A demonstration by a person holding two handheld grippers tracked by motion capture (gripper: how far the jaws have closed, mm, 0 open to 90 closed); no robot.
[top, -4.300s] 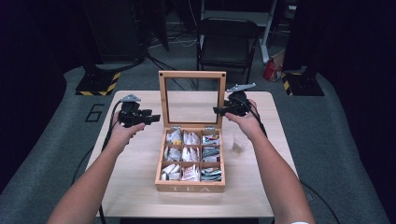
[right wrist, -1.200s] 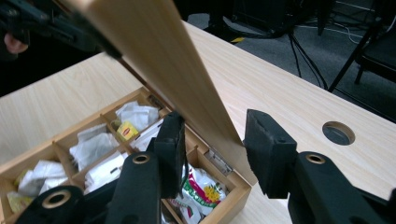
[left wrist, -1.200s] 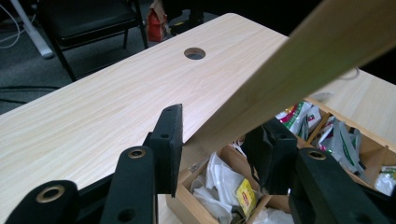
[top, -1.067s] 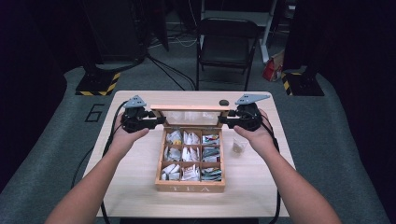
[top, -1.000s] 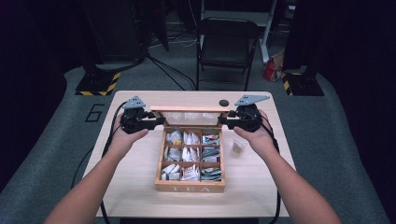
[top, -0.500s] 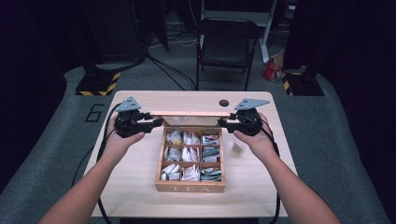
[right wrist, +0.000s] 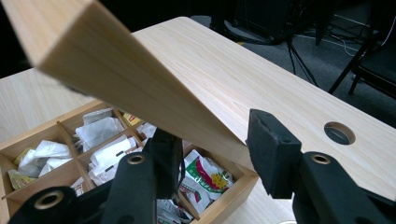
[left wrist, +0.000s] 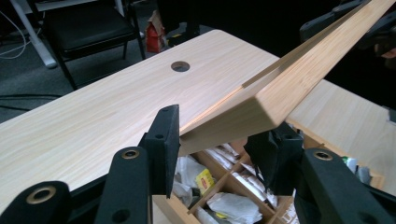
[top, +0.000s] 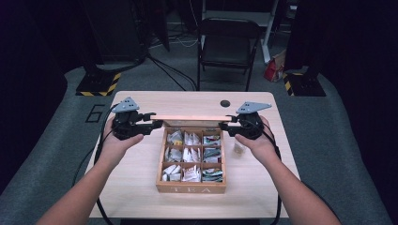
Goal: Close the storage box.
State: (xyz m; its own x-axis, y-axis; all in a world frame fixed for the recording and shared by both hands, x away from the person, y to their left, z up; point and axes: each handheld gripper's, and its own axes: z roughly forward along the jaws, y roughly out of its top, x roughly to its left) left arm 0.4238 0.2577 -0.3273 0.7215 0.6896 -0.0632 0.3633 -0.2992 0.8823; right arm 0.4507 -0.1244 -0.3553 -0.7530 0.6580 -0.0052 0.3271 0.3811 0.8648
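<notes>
Wooden lid (top: 192, 118) hangs half-lowered between both grippers' loosening, parted black jaws.

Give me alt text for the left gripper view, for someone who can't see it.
The left gripper has its two black jaws either side of a corner of a wooden lid, which slants over an open tea box of packets on a pale wood table.

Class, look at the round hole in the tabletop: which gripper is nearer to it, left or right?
Right. The right gripper sits just below the hole, at the lid's right end; the left gripper is across at its left end.
</notes>
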